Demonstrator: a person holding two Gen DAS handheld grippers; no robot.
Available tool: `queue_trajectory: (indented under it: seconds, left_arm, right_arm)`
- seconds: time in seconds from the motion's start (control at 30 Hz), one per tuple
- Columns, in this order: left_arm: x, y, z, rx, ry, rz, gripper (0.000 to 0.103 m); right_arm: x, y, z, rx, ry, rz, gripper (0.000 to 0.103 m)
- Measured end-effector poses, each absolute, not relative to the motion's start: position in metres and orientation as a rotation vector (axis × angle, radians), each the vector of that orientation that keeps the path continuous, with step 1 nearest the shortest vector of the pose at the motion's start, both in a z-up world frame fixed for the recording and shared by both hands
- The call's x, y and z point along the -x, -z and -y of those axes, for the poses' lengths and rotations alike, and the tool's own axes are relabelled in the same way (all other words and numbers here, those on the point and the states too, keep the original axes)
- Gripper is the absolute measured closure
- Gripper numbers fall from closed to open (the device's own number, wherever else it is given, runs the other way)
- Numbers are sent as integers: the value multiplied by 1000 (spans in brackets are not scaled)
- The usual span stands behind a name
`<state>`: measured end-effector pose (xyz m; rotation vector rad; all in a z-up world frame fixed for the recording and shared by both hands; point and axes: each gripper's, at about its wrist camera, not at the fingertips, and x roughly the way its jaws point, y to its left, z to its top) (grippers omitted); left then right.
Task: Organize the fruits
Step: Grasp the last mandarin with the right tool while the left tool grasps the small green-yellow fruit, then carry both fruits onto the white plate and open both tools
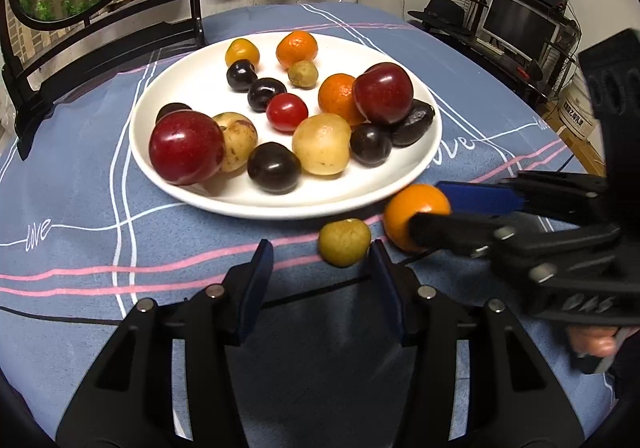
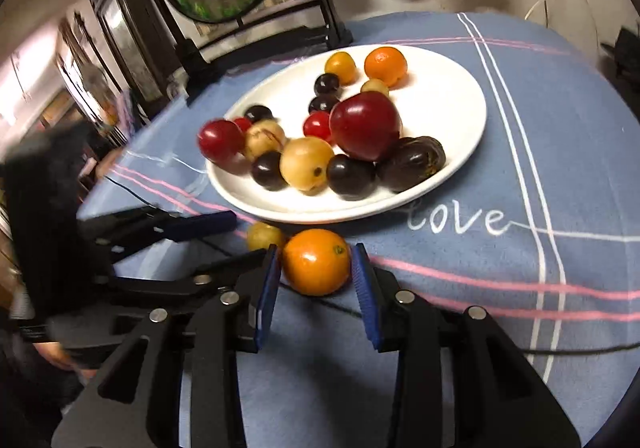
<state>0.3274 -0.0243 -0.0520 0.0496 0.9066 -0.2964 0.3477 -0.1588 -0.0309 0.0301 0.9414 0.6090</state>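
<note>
room left of plate [image 2: 460, 103] motion-blurred, mandarin [image 1: 340, 97] half behind plum [image 1: 383, 92]

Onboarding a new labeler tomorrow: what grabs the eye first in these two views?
The white plate mid-table, heaped with fruit, its two big red plums standing out. Next, the orange on the blue cloth in front of the plate, sitting between the open fingers of the right gripper. A small yellow-green fruit lies beside it, just ahead of the open, empty left gripper.
</note>
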Motion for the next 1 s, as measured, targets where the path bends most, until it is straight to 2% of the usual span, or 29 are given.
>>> queue_trajectory:
  seconds: [0.53, 0.6, 0.63, 0.87, 0.9, 0.97, 1.0]
  left_arm:
    - [-339, 56, 45, -73, 291, -897, 57]
    - [-337, 57, 45, -95, 272, -890, 64]
    - [-337, 56, 44, -85, 282, -895, 75]
    - [-328, 55, 42, -82, 282, -895, 75]
    - [-328, 55, 39, -66, 287, -899, 75]
    - [-328, 55, 37, -58, 291, -900, 75]
    - [-327, 55, 36, -59, 291, -900, 75]
  right_arm:
    - [-346, 8, 192, -99, -519, -910, 66]
    - [-344, 6, 193, -96, -520, -900, 67]
    - [-343, 4, 193, -96, -523, -894, 67]
    - [-341, 11, 186, -51, -534, -911, 70]
    - [-340, 10, 184, -44, -546, -910, 69]
    - [-336, 9, 177, -26, -578, -902, 54]
    - [-335, 12, 171, -8, -583, -906, 52]
